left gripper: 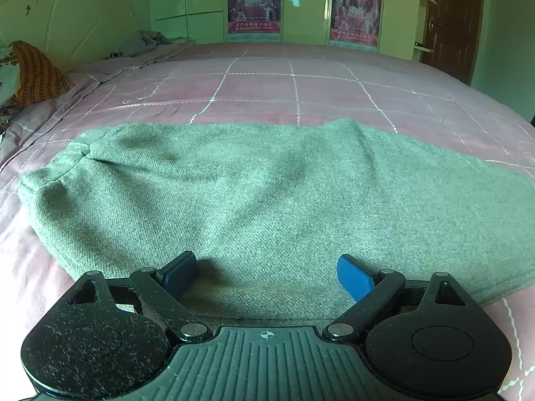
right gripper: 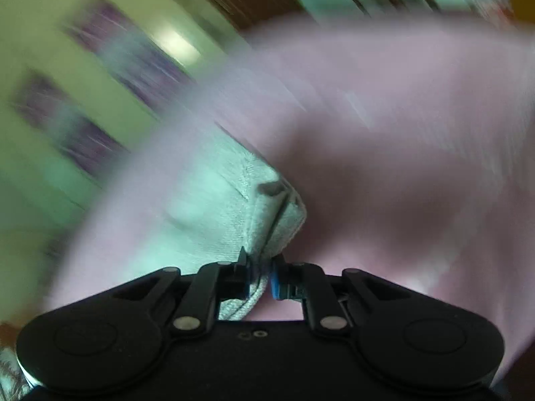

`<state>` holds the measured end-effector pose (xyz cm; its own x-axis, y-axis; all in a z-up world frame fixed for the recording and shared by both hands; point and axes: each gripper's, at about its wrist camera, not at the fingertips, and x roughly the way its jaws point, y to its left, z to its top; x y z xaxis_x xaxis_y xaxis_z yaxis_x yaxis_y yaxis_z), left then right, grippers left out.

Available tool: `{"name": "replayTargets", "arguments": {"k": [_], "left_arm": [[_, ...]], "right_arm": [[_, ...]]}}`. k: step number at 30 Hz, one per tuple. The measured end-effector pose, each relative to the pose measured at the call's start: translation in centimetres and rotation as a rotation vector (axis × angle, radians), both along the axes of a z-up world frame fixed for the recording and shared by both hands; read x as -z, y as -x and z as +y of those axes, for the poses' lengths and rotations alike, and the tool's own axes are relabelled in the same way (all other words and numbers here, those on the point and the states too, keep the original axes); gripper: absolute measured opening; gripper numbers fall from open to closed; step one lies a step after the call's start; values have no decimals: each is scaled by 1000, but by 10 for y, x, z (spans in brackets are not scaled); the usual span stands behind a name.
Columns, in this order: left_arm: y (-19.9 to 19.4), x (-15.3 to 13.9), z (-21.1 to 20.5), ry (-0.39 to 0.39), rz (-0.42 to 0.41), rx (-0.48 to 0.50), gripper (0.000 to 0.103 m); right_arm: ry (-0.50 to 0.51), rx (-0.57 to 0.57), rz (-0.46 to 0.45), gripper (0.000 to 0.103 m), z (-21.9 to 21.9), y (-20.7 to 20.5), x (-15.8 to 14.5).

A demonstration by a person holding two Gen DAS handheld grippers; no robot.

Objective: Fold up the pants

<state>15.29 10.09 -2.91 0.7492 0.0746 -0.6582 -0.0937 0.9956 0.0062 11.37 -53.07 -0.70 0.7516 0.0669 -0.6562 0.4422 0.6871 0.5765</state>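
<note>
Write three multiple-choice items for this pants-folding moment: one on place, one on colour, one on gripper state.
1. Where do the pants lie?
A. on the bed
B. on a chair
C. on the floor

2. What colour are the pants?
A. red
B. black
C. grey-green

3. How does the right gripper stand?
A. wide open, empty
B. shut on the pants' edge
C. shut on a pillow

Answers:
1 A, they spread over the pink checked cover.
2 C, by the left wrist view.
3 B, fabric sits pinched between its pads.

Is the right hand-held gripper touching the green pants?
Touching. The right wrist view shows the right hand-held gripper with its blue pads pinched shut on a hem of the pants.
</note>
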Motion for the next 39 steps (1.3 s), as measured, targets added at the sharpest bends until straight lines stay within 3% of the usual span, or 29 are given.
{"name": "replayTargets", "arguments": {"k": [1, 4, 6, 10, 13, 15, 16, 17, 19, 20, 23, 26, 28, 30, 31, 33, 34, 37, 39], "left_arm": [[0, 0, 0, 2, -2, -1, 91], [0, -1, 0, 2, -1, -2, 91], [1, -8, -4, -25, -14, 6, 91], [2, -36, 14, -48, -122, -18, 91], [-15, -35, 52, -25, -85, -88, 91], [-27, -18, 82, -33, 2, -149, 90], [-31, -4, 98, -9, 53, -155, 90], [-29, -1, 107, 40, 37, -147, 90], [-33, -11, 100, 1, 62, -133, 90], [-33, -19, 94, -14, 49, -133, 90], [-23, -46, 89, 59, -127, -100, 90], [-29, -59, 94, 38, -196, -124, 90], [-41, -53, 106, 39, -177, -145, 90], [-58, -31, 126, 53, -75, -181, 90], [-70, -12, 138, 52, 39, -208, 90], [-76, -4, 136, -41, 70, -194, 90], [-77, -11, 130, -40, 66, -197, 90], [-65, -39, 127, 39, -91, -199, 90], [-70, -41, 129, 33, -113, -199, 90]], "right_arm": [[-22, 13, -19, 12, -2, 2, 0], [111, -29, -32, 14, 19, 5, -11], [81, -21, -32, 14, 14, 2, -8], [-17, 3, -46, 14, 2, 2, -2], [5, -4, -45, 17, 5, -4, -3], [30, -8, -38, 17, 8, -9, -5], [37, -9, -36, 17, 9, -10, -5], [37, -9, -36, 17, 9, -11, -5], [17, -6, -46, 18, 7, -12, -3], [7, -4, -49, 18, 4, -14, -2], [-15, 7, -60, 19, 1, -15, 1], [-3, 31, -79, 25, 0, -13, -1], [81, 128, -118, 45, 2, 0, -9], [92, 206, -177, 47, 0, 14, -11], [84, 231, -194, 47, -2, 19, -11], [71, 248, -205, 47, -5, 23, -10], [71, 251, -201, 47, -6, 22, -9], [102, 237, -194, 51, -2, 18, -10], [124, 231, -195, 51, 1, 16, -11]]}}
